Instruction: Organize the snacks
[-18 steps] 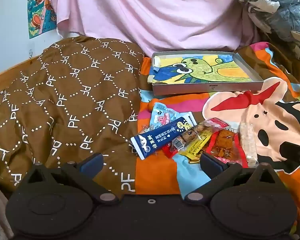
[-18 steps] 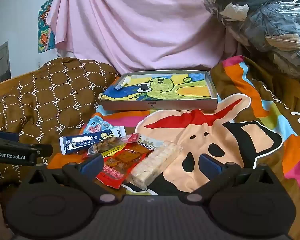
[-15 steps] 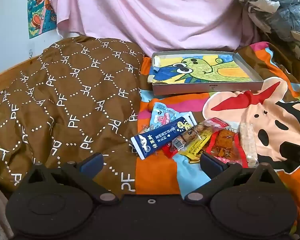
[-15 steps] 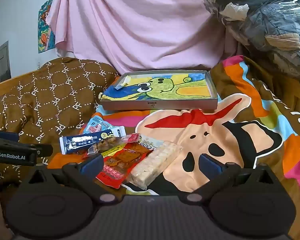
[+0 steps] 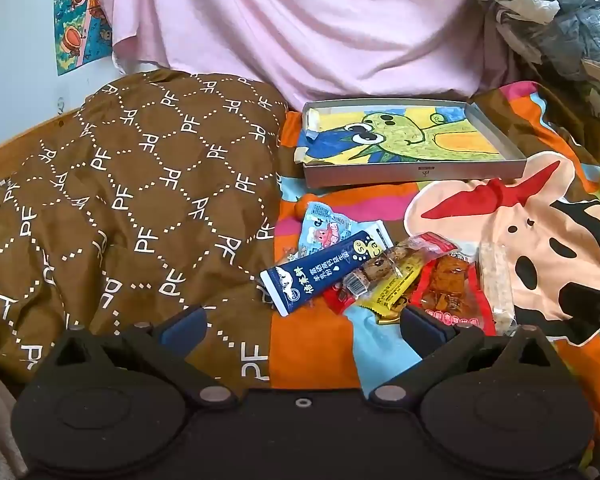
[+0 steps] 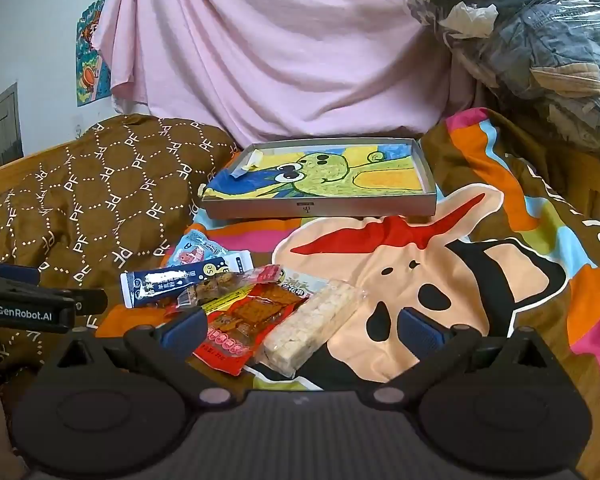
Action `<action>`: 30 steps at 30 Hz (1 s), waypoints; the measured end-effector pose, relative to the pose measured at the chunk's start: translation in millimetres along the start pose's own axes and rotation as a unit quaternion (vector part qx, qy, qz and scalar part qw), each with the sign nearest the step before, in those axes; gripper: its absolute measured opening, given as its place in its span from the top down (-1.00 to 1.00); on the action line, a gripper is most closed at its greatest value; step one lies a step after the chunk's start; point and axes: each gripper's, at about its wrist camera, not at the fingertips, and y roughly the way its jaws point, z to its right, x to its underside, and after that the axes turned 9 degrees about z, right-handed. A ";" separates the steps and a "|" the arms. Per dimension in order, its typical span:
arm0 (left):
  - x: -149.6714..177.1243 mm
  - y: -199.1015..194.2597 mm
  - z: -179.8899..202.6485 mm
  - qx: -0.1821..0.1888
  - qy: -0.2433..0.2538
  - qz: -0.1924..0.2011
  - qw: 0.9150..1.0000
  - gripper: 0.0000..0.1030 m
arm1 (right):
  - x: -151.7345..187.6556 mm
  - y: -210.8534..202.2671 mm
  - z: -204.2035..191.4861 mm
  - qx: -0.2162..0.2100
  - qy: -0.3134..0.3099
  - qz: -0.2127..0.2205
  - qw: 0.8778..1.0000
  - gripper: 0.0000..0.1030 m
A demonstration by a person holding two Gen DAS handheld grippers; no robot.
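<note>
Bed, cartoon blanket (image 6: 480, 264): work surface. One shallow tray (image 6: 320, 211) at the far side, no snacks in it, probably their destination. Snack pile (image 6: 236, 300) lies loose, overlapping, near both tools; about six packets. Left hand-held gripper (image 5: 302, 326) and right hand-held gripper (image 6: 302, 326) spread wide, nothing between the jaws, poised to pick.

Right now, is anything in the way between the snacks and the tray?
Nothing visible is. Only bare blanket lies between the snack pile and the tray. The tray holds just a drawing, and both open grippers, left and right, hold nothing.
</note>
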 end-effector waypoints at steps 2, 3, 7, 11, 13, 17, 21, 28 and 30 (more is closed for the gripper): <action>0.1 0.0 -0.5 0.000 0.001 0.000 1.000 -0.99 | 0.0 -0.1 0.1 0.000 0.000 0.000 1.000 -1.00; 0.1 0.0 -0.5 0.000 0.001 0.000 1.000 -0.99 | 0.0 0.0 0.2 0.000 0.000 0.000 1.000 -1.00; 0.4 -0.6 -0.3 0.001 0.001 0.000 1.000 -0.99 | -0.2 -0.3 0.5 0.000 0.001 0.000 1.000 -1.00; 0.2 -0.5 -0.3 0.001 0.001 -0.001 1.000 -0.99 | -0.9 0.6 1.8 -0.001 0.001 -0.001 1.000 -1.00; 0.3 -0.6 -0.1 0.001 0.001 -0.001 1.000 -0.99 | -1.4 1.2 2.6 0.000 0.001 -0.001 1.000 -1.00; 0.1 -0.4 -0.3 0.001 0.001 -0.002 1.000 -0.99 | -2.5 2.1 4.2 0.000 0.002 -0.002 1.000 -1.00; 0.4 -0.2 0.3 0.001 0.000 -0.003 1.000 -0.99 | 4.8 2.0 -2.5 -0.001 0.003 -0.005 1.000 -1.00; 2.4 0.9 0.4 0.001 0.000 -0.003 1.000 -0.99 | 4.3 3.1 1.2 -0.002 0.009 -0.010 1.000 -1.00; 2.9 1.0 1.0 0.001 0.000 -0.003 1.000 -0.99 | 3.9 2.9 1.2 -0.002 0.009 -0.010 1.000 -1.00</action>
